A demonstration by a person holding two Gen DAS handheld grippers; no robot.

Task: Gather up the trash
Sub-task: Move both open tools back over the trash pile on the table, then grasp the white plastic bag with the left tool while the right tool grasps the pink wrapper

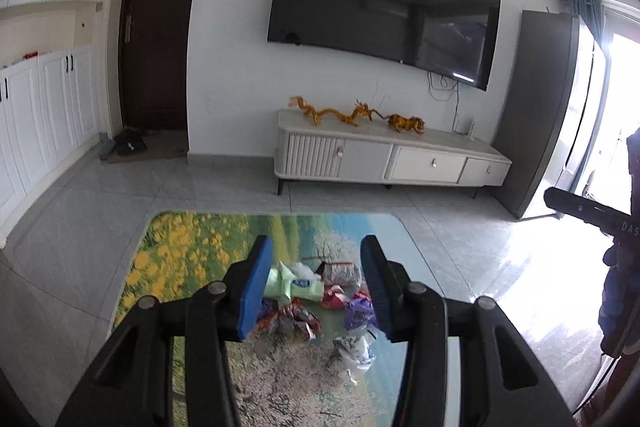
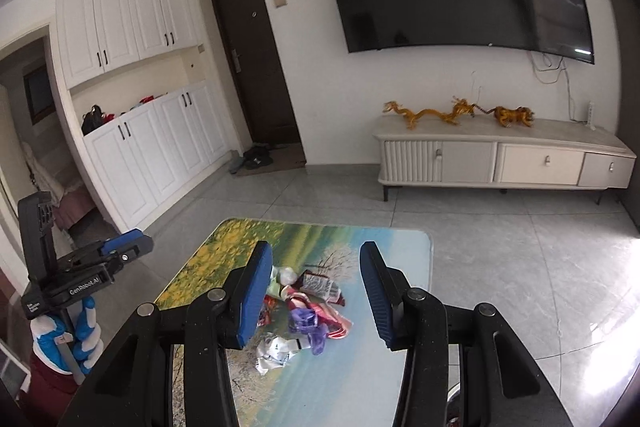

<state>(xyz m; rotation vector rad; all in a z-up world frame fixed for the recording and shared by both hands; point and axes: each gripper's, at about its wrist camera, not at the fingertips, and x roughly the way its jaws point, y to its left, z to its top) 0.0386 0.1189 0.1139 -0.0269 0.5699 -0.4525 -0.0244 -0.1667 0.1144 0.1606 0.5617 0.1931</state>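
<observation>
Left gripper (image 1: 316, 291) & right gripper (image 2: 316, 291) both hover above the table (image 2: 404, 247) w/ jaws spread, nothing held. Trash pile (image 2: 304, 311) sits mid-table: green wipes pack (image 1: 298, 285), purple wrapper (image 2: 308, 323), red/white wrappers (image 2: 332, 321), crumpled white bag (image 1: 354, 351), all touching or overlapping.

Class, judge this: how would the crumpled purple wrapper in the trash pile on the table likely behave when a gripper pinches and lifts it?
The purple wrapper looks thin and crumpled, so it is probably floppy and light. Its glossy sheen suggests it may slip. Touching neighbouring wrappers, it might drag one along.
</observation>
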